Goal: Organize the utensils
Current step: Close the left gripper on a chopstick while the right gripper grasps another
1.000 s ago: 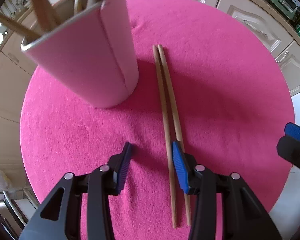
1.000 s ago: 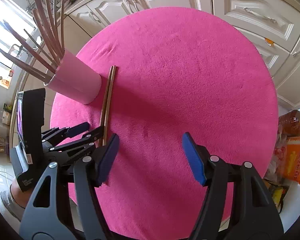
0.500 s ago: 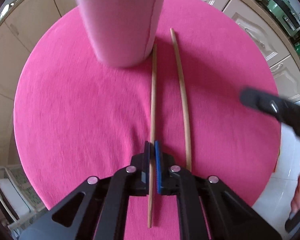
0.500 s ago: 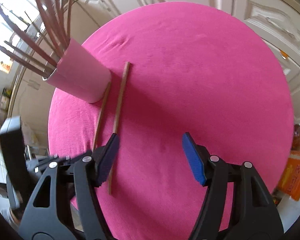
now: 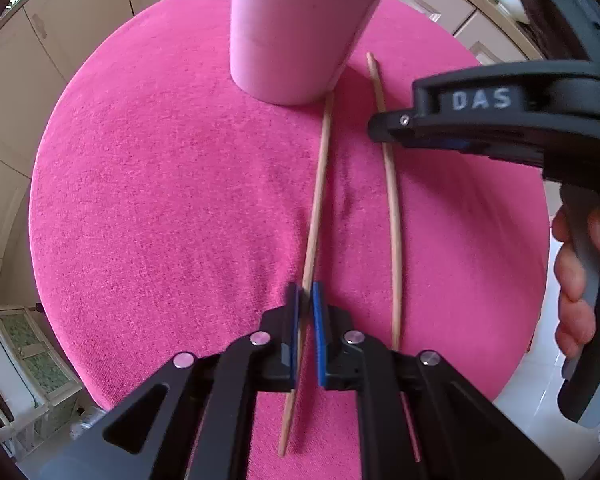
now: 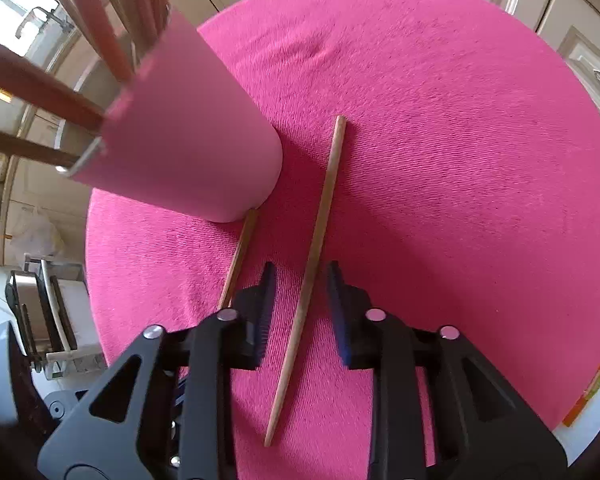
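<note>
**Two chopsticks left on the cloth, one pinched and one bracketed**

Two loose chopsticks lie on the pink cloth (image 5: 148,208), apart from each other, while a good many utensils already stand in the pink holder (image 6: 188,152); judging by that, the sorting looks mostly done, with this last pair not yet lifted and dropped in.

Nearest the left camera, the left gripper (image 5: 306,312) has its blue pads pressed together on the left chopstick (image 5: 318,200), pinching it a little way up from its near end. A short tail of the stick pokes out behind the jaws, and the long part runs ahead, its far tip at the foot of the holder.

Just beside it, the right gripper (image 6: 302,300) straddles the right chopstick (image 6: 320,216). Its jaws have just been closing, with the stick running between them, yet a gap shows on either side of the wood in the right wrist view, so the pads do not press on it. The stick passes through nearer the left pad than the right one.

Farther off, the holder stands upright on the cloth, wooden handles fanning from its rim. Beyond the round table are cream cabinet doors (image 6: 580,48).
</note>
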`<state>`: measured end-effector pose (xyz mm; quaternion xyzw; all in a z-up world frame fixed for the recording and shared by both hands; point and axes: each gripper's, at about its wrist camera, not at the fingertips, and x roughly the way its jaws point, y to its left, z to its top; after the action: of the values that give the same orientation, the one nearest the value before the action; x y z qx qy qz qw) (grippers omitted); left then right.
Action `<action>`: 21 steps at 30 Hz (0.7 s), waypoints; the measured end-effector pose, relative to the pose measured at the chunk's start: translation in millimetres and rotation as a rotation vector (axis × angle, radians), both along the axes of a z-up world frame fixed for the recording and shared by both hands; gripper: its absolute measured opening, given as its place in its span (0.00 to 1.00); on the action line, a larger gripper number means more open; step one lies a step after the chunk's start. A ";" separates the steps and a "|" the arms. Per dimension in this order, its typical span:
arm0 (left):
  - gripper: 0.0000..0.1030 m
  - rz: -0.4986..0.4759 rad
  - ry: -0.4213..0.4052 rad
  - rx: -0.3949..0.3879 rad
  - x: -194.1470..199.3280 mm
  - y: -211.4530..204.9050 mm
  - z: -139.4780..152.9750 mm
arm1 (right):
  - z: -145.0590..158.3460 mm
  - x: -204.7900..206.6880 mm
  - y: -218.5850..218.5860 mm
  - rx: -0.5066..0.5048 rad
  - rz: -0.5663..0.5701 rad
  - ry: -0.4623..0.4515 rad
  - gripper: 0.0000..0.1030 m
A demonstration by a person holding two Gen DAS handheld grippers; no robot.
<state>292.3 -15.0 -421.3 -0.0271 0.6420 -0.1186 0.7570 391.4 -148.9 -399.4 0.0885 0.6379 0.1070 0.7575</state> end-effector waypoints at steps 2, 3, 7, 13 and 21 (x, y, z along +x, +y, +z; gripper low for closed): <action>0.07 0.008 0.005 -0.010 -0.1 6.8 -0.3 | -4.2 2.7 3.8 -0.024 0.004 0.009 0.19; 0.08 0.007 0.006 -0.015 0.4 8.0 -0.3 | -4.6 3.8 5.0 -0.035 0.006 0.003 0.18; 0.08 0.004 0.001 -0.022 6.8 14.2 3.0 | -6.3 6.5 10.7 -0.077 0.026 -0.005 0.08; 0.17 -0.004 -0.011 -0.039 19.7 18.2 9.7 | -4.2 -3.3 -7.3 -0.044 0.031 0.030 0.06; 0.17 -0.071 -0.015 0.000 42.8 4.2 7.7 | -6.9 -34.0 -43.2 0.011 0.003 0.110 0.06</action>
<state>335.1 -10.8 -413.6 -0.0036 0.6367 -0.1457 0.7572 357.4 -192.1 -406.3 0.0976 0.6781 0.1067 0.7206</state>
